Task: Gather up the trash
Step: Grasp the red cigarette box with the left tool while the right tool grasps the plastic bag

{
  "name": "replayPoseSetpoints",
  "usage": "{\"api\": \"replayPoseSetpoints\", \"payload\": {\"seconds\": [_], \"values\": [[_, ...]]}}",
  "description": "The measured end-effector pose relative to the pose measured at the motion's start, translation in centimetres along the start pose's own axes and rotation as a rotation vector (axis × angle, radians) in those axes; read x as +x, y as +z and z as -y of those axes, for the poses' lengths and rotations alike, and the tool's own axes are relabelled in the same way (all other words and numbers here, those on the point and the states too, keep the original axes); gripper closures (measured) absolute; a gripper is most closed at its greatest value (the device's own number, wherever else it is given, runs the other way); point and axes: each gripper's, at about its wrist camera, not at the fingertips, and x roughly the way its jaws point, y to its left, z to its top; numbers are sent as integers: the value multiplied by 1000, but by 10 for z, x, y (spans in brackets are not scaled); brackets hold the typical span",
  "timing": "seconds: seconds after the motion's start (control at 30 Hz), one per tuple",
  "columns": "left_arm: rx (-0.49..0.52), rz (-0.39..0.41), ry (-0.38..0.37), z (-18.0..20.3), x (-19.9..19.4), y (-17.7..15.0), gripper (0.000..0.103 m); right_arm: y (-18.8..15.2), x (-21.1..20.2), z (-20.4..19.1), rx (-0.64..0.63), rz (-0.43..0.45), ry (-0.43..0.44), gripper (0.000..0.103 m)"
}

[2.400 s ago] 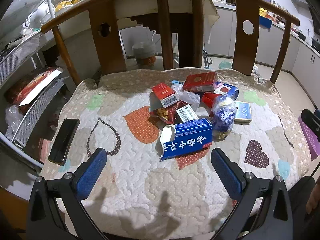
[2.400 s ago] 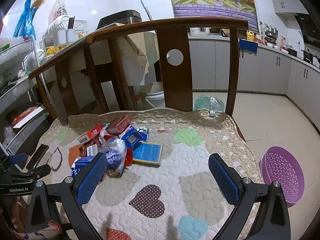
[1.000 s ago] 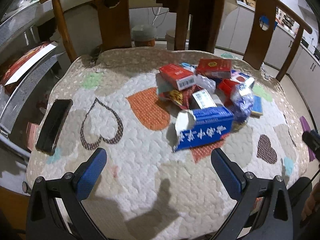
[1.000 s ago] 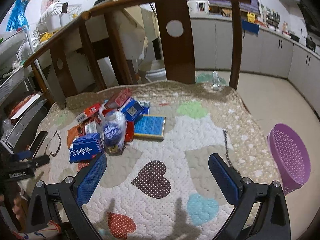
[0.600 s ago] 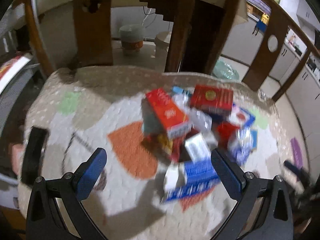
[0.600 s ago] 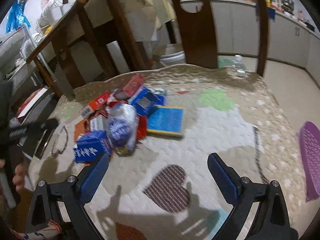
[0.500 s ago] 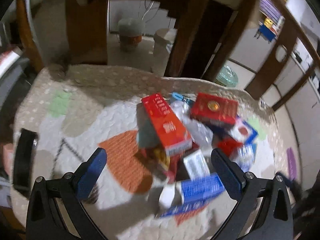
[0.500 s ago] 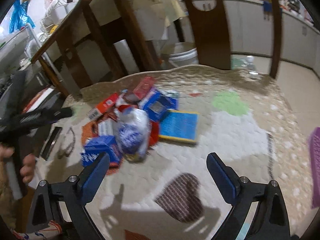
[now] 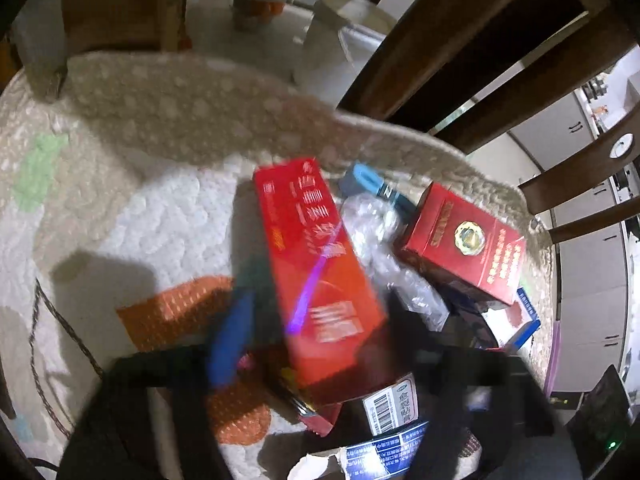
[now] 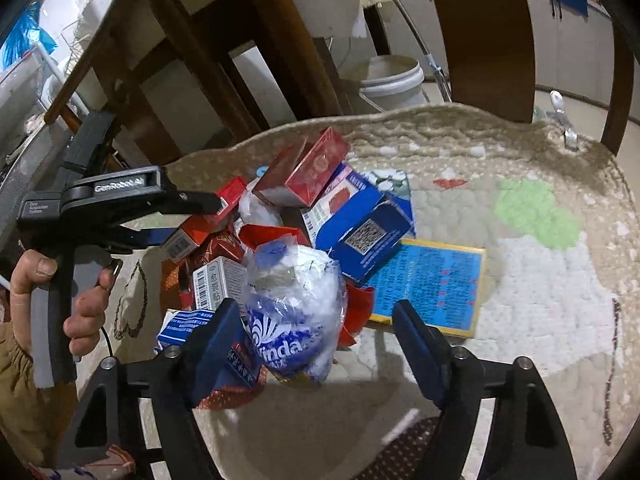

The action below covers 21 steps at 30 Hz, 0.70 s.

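Note:
A pile of trash lies on the quilted chair cushion (image 9: 168, 208). My left gripper (image 9: 320, 304), blurred, points down over it, jaws closing, with the long red box (image 9: 316, 272) between its fingers. A gap still shows beside the blue left finger (image 9: 232, 336). In the right wrist view the left gripper (image 10: 192, 220) straddles that red box (image 10: 208, 220). My right gripper (image 10: 314, 308) is closing around a blue-and-white plastic bag (image 10: 296, 312), with a gap still showing at the right pad.
The pile also holds a dark red box (image 10: 308, 168), a blue box with a QR code (image 10: 360, 224), a flat blue booklet (image 10: 428, 284), a blue-and-white carton (image 10: 188, 324) and clear wrap (image 9: 380, 240). Wooden chair slats (image 10: 480, 32) and a white bucket (image 10: 392, 80) stand behind.
Both grippers have come forward and down onto the pile. Their jaws have narrowed, the left around the long red box and the right around the plastic bag.

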Motion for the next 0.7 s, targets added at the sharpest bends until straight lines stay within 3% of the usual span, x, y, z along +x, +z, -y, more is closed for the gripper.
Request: {"api": "replayPoseSetpoints", "payload": {"seconds": [0.13, 0.23, 0.43, 0.7], "values": [[-42, 36, -23, -6, -11, -9, 64, -2, 7, 0, 19, -13, 31, 59], [-20, 83, -26, -4, -30, -20, 64, -2, 1, 2, 31, -2, 46, 66], [65, 174, 4, 9, -70, -49, 64, -12, -22, 6, 49, 29, 70, 68], [250, 275, 71, 54, -104, -89, 64, -28, -64, 18, 85, 95, 72, 68]]}}
